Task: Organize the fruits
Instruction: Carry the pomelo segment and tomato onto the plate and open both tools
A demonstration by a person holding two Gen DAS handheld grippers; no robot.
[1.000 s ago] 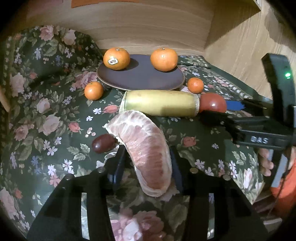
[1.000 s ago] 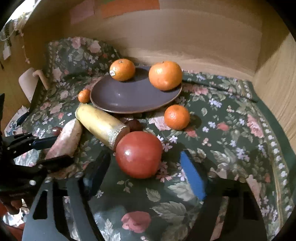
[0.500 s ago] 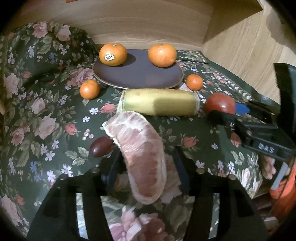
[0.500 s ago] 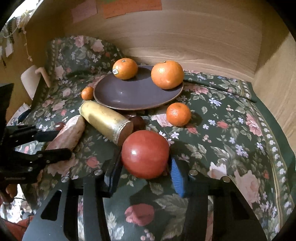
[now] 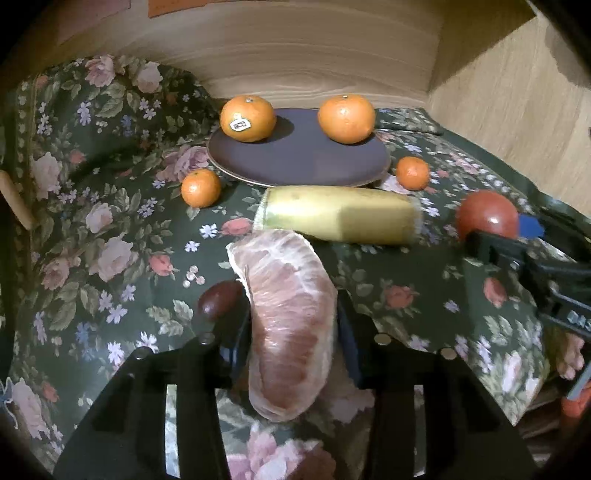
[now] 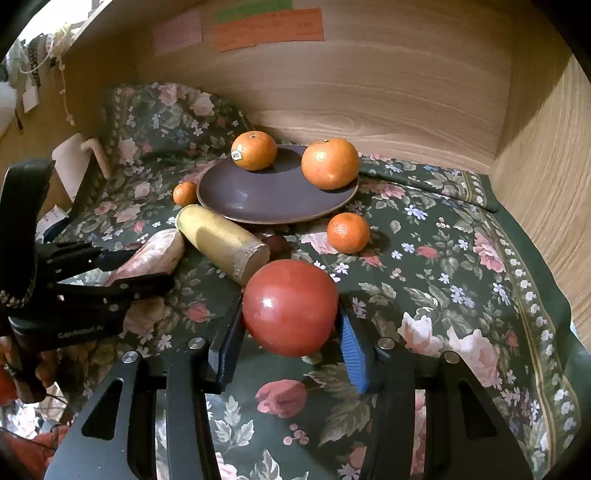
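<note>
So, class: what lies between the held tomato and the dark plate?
In the right wrist view, the banana lies between the tomato and plate.

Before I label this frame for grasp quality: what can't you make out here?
- Left wrist: print on the orange's sticker, too small.
- Right wrist: writing on the wall notes, blurred.
- Both views: the pomelo segment and the tomato each hide their own pad contact and underside.

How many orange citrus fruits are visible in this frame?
4. Stickered orange and plain orange sit on the dark round plate; small mandarin lies left of it, another mandarin right, on the floral cloth.
</note>
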